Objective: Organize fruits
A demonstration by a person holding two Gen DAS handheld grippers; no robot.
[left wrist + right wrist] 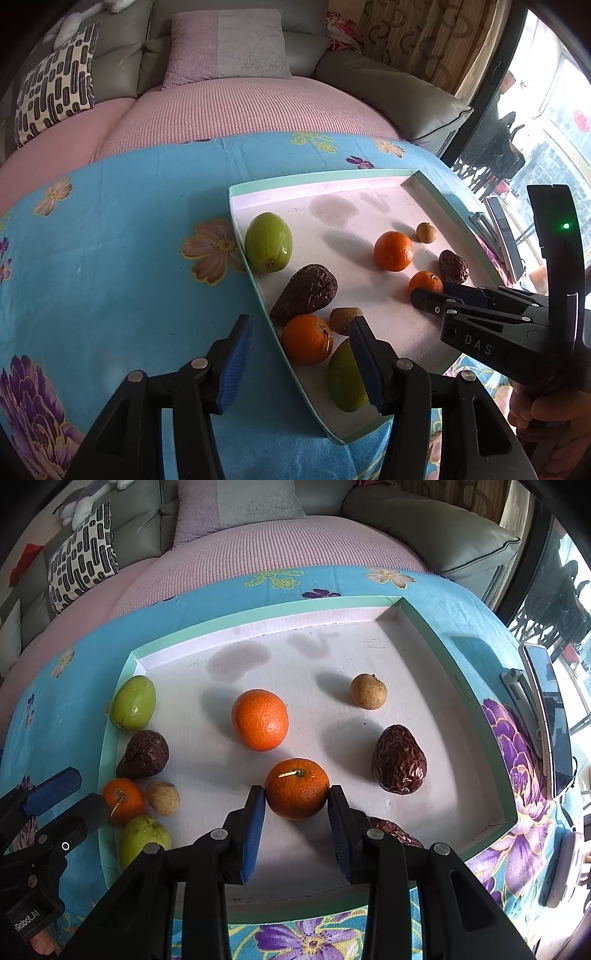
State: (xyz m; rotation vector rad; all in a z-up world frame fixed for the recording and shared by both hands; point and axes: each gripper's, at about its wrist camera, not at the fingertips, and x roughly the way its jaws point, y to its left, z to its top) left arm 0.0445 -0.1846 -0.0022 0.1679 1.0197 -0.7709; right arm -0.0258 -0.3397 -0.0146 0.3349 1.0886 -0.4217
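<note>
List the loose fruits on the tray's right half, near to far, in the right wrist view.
Orange between the right gripper fingers → wrinkled dark fruit → second orange → small tan fruit.

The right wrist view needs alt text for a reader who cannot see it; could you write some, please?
The right gripper brackets an orange in a white tray. Another orange, dark wrinkled fruit and green fruit lie around; the left gripper hovers at the left rim.
</note>
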